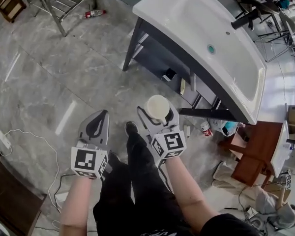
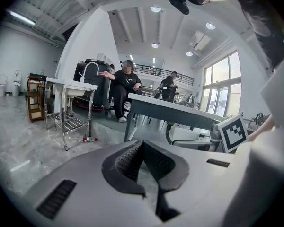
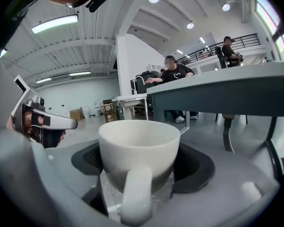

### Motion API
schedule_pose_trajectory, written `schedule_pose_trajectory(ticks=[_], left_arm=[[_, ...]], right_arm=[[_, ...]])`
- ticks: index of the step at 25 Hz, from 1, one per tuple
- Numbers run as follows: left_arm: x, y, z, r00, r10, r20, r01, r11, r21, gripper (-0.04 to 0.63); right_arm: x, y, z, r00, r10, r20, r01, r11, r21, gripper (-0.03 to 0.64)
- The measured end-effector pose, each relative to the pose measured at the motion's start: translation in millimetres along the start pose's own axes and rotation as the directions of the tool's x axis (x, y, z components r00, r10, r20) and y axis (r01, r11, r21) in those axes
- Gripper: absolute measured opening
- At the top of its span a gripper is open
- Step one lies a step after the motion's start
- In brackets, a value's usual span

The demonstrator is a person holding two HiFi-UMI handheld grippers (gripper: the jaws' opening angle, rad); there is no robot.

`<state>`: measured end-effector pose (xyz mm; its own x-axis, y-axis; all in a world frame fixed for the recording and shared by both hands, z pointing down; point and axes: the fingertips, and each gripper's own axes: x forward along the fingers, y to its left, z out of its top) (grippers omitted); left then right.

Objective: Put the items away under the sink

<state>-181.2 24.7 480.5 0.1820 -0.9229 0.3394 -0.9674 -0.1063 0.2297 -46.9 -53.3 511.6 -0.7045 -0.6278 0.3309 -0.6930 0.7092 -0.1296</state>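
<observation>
The right gripper (image 1: 158,116) has its fingers clasped on a white mug (image 1: 157,106), upright, near the sink (image 1: 196,33). It is likely rigid, slick and breakable, so its wall suits a firm hold. The left gripper (image 1: 97,127) is clenched and empty.

A grey marbled floor (image 1: 44,82) carries everything. A dark sink cabinet (image 1: 132,43) stands on it, with an open shelf (image 1: 156,63) below the basin. A small dark object (image 1: 169,75) and a pale flat one (image 1: 182,86) lie on that shelf. A red-labelled plastic bottle (image 1: 95,14) lies on its side on the floor, just beside a metal rack (image 1: 59,4). A red can (image 1: 205,128) sits near the cabinet's foot. At the left, a white cable (image 1: 34,136) runs over the floor from a power strip (image 1: 4,140).
</observation>
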Motion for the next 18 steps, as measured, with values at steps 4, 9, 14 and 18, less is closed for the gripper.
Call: schedule_pose_trajectory(ticks=[4,9,14,18], left_arm=[[43,13,1,1.0,0.001,0.031,0.0,1.0,-0.019,0.009],[108,35,-1,0.998,0.018,0.066,-0.018,1.0,0.007,0.009],[162,58,-13,0.994,0.078,0.071,-0.076,0.997,-0.02,0.009],[198,67,-25,0.997,0.069,0.041,-0.069,0.998,-0.003,0.009]], right_arm=[[39,-36,-19,0.999,-0.043,0.014,0.043,0.999,0.017,0.394],[109,-90,-27,0.993,-0.102,0.054,0.101,0.995,0.006,0.394],[165,-137,-42,0.99,-0.136,0.026,0.137,0.99,-0.044,0.394],[202,-170,-56,0.987,-0.161,0.003,0.16,0.983,-0.095,0.394]])
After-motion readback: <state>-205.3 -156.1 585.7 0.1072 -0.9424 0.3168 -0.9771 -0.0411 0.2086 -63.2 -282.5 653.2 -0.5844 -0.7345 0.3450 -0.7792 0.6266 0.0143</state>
